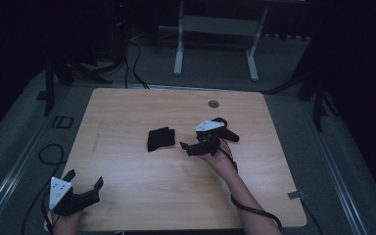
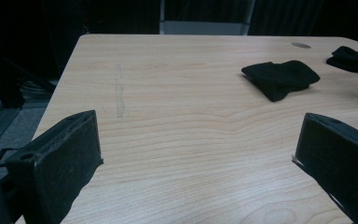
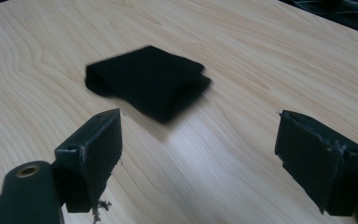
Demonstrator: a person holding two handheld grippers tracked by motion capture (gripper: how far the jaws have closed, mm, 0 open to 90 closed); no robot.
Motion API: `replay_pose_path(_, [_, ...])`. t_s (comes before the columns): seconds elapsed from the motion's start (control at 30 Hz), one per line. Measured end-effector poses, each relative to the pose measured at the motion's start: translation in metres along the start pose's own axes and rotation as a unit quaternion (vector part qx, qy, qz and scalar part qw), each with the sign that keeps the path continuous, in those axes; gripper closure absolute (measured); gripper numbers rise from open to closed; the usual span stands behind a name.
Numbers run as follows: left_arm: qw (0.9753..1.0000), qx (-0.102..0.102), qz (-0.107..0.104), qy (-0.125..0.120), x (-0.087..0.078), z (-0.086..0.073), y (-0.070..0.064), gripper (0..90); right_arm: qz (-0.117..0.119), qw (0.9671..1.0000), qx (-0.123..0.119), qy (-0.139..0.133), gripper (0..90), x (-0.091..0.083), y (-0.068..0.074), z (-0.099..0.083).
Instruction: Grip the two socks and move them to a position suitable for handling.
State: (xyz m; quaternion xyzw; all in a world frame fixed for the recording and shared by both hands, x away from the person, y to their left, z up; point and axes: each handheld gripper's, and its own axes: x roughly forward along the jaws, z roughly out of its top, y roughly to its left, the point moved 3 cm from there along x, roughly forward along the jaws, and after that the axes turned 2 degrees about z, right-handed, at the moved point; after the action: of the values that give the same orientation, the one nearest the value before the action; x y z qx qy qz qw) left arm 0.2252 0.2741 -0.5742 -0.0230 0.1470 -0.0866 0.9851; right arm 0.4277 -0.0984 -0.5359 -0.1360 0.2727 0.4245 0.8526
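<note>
Your right gripper (image 1: 192,146) hovers released just beside the folded black cloth (image 1: 160,138); your left gripper (image 1: 84,182) rests released at the wooden bench (image 1: 127,107) corner.

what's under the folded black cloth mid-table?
The folded black cloth lies flat on the bare wooden table, with wood showing all round it. Whatever sits between its folds or beneath it is covered. The open right gripper is beside it, apart.

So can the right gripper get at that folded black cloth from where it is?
Probably yes. The right gripper is open and faces the folded black cloth, with bare table between them.
</note>
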Motion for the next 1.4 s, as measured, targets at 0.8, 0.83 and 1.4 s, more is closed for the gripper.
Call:
replay_pose_path(0.8, [0.9999, -0.006, -0.015, 0.004, 0.001, 0.000, 0.001, 0.3, 0.035, 0.9977, -0.010, 0.058, 14.7, 0.107, 0.035, 0.034])
replay_pose_path(0.83, [0.9999, -0.007, -0.015, 0.004, 0.000, 0.000, 0.001, 0.3, 0.035, 0.9976, -0.009, 0.060, 14.8, 0.110, 0.035, 0.033])
replay_pose_path(1.4, [0.9998, -0.012, -0.015, 0.005, 0.001, -0.001, 0.002, 0.3, -0.005, 0.9976, -0.022, 0.066, 56.1, 0.120, 0.037, 0.024])
